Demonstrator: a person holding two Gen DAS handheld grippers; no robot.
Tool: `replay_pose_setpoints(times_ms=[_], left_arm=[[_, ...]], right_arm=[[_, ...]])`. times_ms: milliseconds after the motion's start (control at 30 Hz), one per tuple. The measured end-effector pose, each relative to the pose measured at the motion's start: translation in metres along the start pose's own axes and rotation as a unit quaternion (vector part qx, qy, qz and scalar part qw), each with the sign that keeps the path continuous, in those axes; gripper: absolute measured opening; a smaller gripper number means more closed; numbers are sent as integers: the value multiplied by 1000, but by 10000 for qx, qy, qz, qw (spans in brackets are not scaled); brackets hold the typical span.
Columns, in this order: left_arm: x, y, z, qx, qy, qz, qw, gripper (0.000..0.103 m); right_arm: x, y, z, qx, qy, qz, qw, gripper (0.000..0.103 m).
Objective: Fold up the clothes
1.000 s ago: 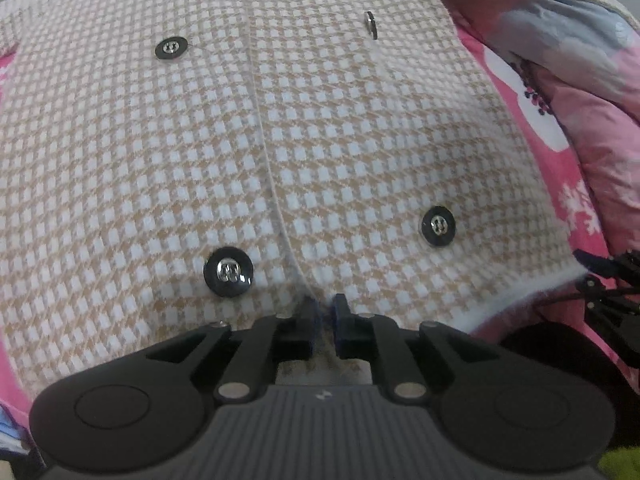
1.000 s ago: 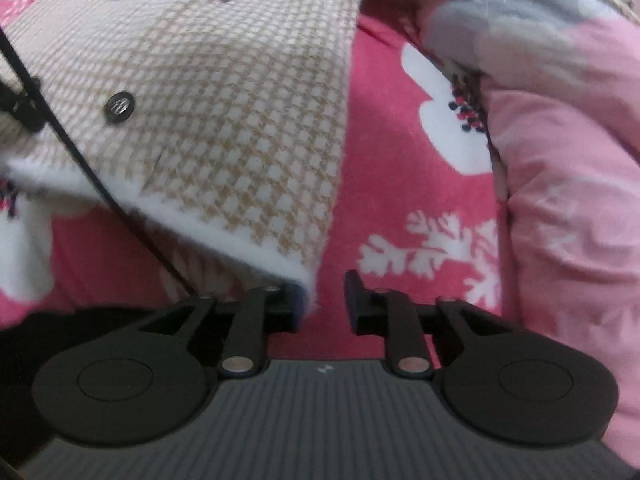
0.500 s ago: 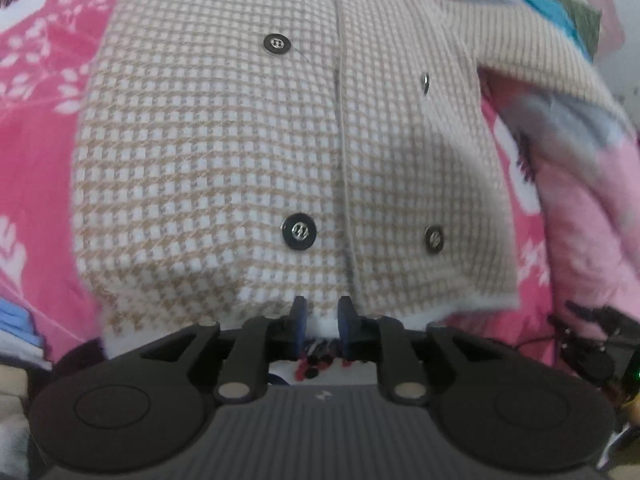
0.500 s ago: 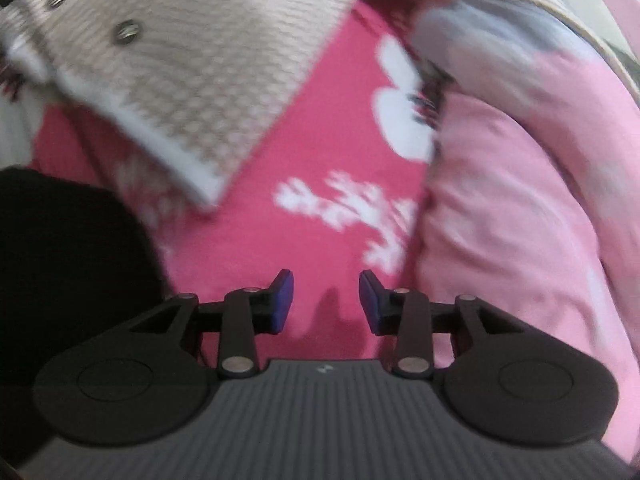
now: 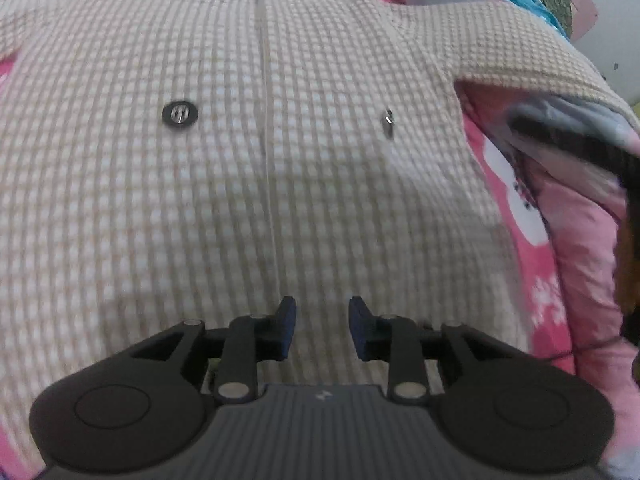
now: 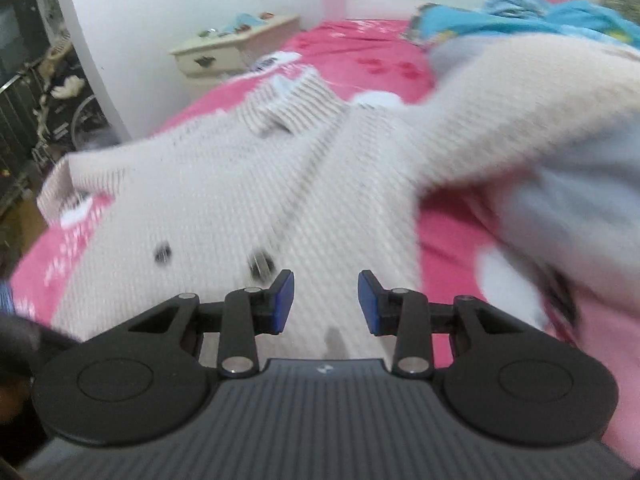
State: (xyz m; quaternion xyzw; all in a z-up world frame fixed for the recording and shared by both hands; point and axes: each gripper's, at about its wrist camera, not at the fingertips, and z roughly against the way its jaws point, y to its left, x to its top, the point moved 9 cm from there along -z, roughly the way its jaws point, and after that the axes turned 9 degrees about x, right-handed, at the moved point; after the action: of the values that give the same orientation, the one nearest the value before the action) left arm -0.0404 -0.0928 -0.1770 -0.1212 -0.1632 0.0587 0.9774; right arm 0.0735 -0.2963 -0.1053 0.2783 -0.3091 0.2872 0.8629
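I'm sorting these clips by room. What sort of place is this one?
Most likely a bedroom. The checked cardigan lies spread on a bed with a pink floral sheet, a pale bedside cabinet stands against the white wall, and pink bedding is bunched alongside.

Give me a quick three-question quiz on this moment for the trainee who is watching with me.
1. True or false: the left gripper is clamped on the cardigan.
2. What lies under the cardigan? A) a wooden floor B) a pink flowered bedspread C) a glass table
3. Fill in: the cardigan's buttons are ____ in colour.

Key:
1. False. Its jaws stand apart with nothing between the pads, having just been opening. The right gripper is open too.
2. B
3. dark
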Motion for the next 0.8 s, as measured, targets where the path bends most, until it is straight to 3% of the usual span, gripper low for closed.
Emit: replay_pose_setpoints(times_ms=[100,367,500,600,667,733,800], left_arm=[[7,7,-12,-40,21,176,9998,28],[5,24,-17,-447,112,694,9965,25],[2,34,-12,-547,81,906,9944,25],[-4,44,-10,-617,83,1095,9920,26],[-6,50,-11,-704,75,1240,9898,28],[-4,56,-10,-858,47,1480,9853,37],[-3,59,-9,-844,18,1535,9845,31]], right_arm=[[36,8,-52,115,39,139,9998,34],[127,9,-191,-589,211,1231,9904,36],[162,16,-247,-752,388,1714,9816,47],[195,-1,-264,-563,354,796,9946,52],[214,-21,-270,-349,445,-317,9979,53],[234,-34,-278,-101,580,-1264,9902,53],[248,-36,-287,-269,801,-1716,9815,53]])
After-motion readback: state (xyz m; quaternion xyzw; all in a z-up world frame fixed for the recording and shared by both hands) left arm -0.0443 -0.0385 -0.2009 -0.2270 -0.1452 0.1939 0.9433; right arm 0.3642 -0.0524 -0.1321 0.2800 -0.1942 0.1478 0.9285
